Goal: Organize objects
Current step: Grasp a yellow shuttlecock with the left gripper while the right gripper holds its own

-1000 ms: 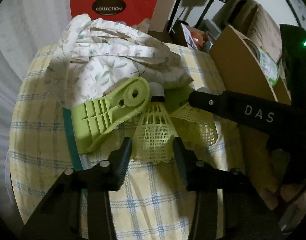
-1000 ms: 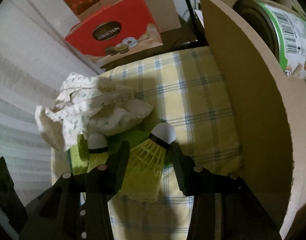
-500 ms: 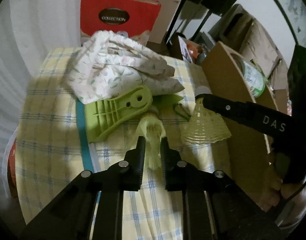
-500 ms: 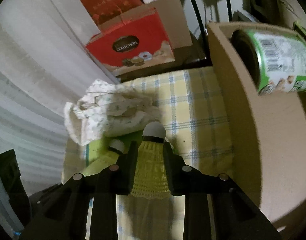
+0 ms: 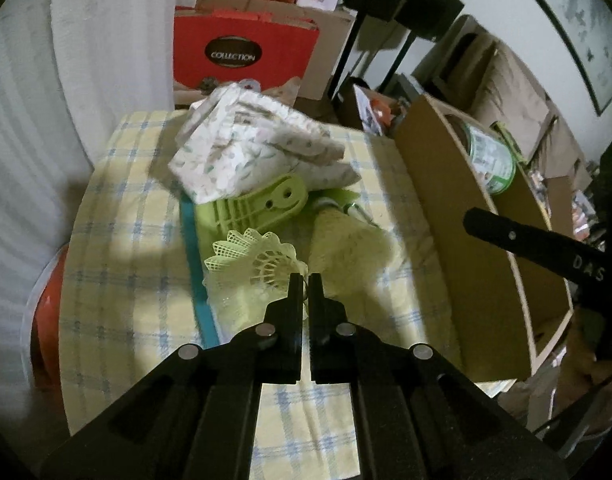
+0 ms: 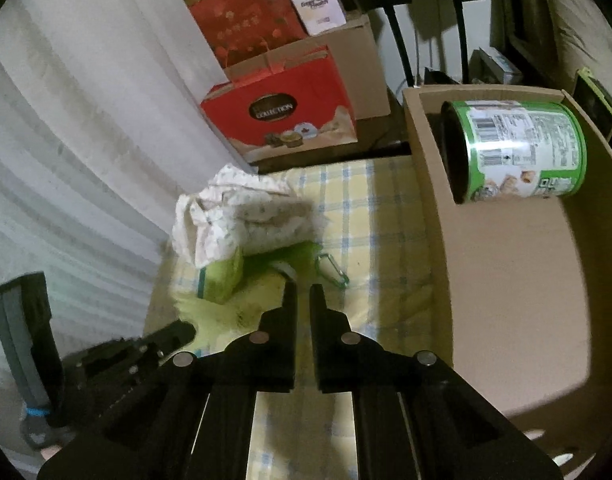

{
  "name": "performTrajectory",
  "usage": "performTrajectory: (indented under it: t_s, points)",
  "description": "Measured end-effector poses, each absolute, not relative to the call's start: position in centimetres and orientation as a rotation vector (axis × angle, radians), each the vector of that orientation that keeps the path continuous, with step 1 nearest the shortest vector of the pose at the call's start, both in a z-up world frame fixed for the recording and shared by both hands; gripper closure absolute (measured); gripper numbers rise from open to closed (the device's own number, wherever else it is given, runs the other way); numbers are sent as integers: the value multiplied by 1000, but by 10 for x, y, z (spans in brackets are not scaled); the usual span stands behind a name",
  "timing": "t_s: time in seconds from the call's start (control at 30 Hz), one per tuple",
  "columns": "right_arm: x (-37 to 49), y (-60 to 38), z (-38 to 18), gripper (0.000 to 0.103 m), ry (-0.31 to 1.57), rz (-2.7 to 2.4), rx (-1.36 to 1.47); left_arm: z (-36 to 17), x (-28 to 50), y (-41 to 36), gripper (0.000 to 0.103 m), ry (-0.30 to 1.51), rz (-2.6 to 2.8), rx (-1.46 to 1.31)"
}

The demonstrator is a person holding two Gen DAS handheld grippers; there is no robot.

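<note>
My left gripper (image 5: 305, 280) is shut on the rim of a yellow-green shuttlecock (image 5: 258, 264), held above the checked cloth. A second shuttlecock (image 5: 348, 236) lies on the cloth beside it, cork tip towards the green plastic piece (image 5: 258, 204). My right gripper (image 6: 302, 290) is shut with nothing visibly between its fingers, above that shuttlecock (image 6: 266, 292). The right gripper's finger (image 5: 534, 246) shows at the right in the left wrist view. The cardboard box (image 6: 518, 288) at the right holds a green can (image 6: 518, 152).
A crumpled floral cloth (image 5: 258, 148) lies at the back of the checked table (image 5: 118, 216), over the green piece. A small carabiner (image 6: 334, 268) lies near the box. Red gift bags (image 6: 282, 116) and cartons stand behind the table. A white curtain hangs at the left.
Both grippers have risen and pulled back. The left has lifted its shuttlecock, now held by the skirt's rim. The right no longer holds its shuttlecock, which lies on the cloth.
</note>
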State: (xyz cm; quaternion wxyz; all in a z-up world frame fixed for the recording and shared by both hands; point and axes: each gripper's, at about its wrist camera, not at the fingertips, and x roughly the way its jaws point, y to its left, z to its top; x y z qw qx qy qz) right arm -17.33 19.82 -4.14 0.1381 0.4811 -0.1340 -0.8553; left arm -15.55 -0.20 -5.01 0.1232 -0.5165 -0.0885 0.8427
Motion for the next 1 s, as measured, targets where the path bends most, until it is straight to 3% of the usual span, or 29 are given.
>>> performTrajectory:
  t_s: [0.07, 0.13, 0.2, 0.33, 0.4, 0.67, 0.8, 1.0]
  points:
    - [-170, 196, -50, 96, -364, -2450, 1431, -54, -150, -4, 99, -233, 2451, -1528]
    - [-169, 196, -59, 96, -345, -2433, 1458, -53, -144, -8, 85, -219, 2480, -1532]
    - [-169, 194, -68, 95, -345, -2416, 1477, -50, -139, -14, 63, -229, 2512, -1515]
    - [-175, 190, -76, 69, -408, -2383, 1492, -41, -142, -22, 55, -197, 2547, -1480]
    - [-179, 185, -76, 68, -428, -2367, 1492, -41, -148, -19, 46, -144, 2540, -1476]
    - [-205, 161, -89, 66, -423, -2308, 1538, -64, -163, -2, 46, 50, 2463, -1506]
    - [-218, 152, -98, 56, -440, -2274, 1569, -74, -167, 0, 46, 108, 2443, -1526]
    - [-231, 134, -116, 52, -420, -2236, 1633, -83, -170, 4, 44, 195, 2427, -1541]
